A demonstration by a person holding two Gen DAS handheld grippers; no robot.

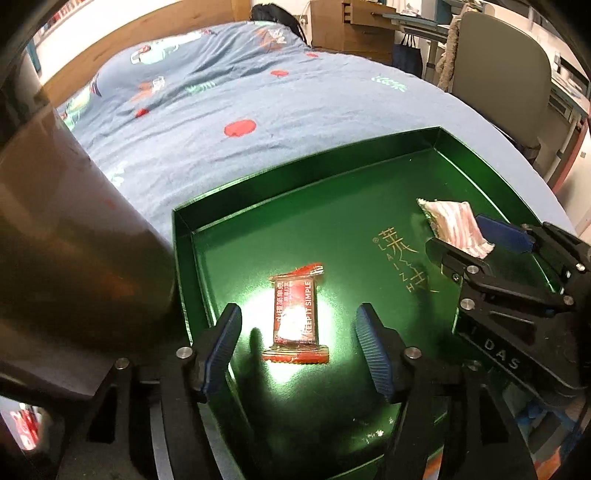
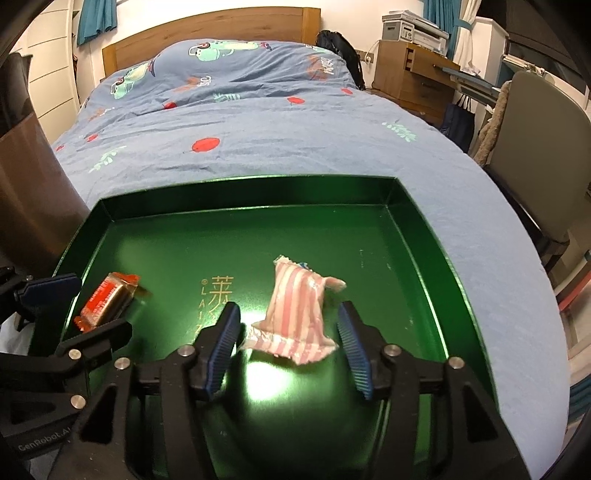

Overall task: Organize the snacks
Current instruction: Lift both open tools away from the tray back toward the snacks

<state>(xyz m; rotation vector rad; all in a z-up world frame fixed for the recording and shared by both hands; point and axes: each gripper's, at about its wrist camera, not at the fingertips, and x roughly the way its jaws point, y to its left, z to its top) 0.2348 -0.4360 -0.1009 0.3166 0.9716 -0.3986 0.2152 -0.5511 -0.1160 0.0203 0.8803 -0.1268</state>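
Both pairs of jaws stand parted, with nothing pinched in either. On the left gripper [image 1: 297,349] the blue ribbed pads sit well to either side of a red snack packet [image 1: 295,317], which lies flat on the floor of the green tray [image 1: 369,184], touched by neither pad. The packet carries white lettering (the words "KEEP IT SIMPLE" can be read along one edge), and a bright glare falls across its lower half.

On the right gripper [image 2: 290,345] the pads likewise flank a pink-and-white striped packet [image 2: 295,317]. This one lies crumpled on the tray floor; its lower left crimped end comes very close to the left pad, though whether they touch cannot be told. The right pad stands clear of it.

Seen from the right wrist view, the red packet lies toward the tray's left side and the striped packet nearer the middle, with gold printed characters on the tray floor between them. The two grippers are side by side over the near half of the tray, each one showing at the edge of the other's view.

The tray rests on a bed with a blue patterned duvet [image 2: 258,122]. A wooden headboard [image 2: 207,33] stands at the far end, a grey chair [image 2: 539,147] to the right of the bed, and a brown box [image 1: 66,229] just beside the tray's left wall.
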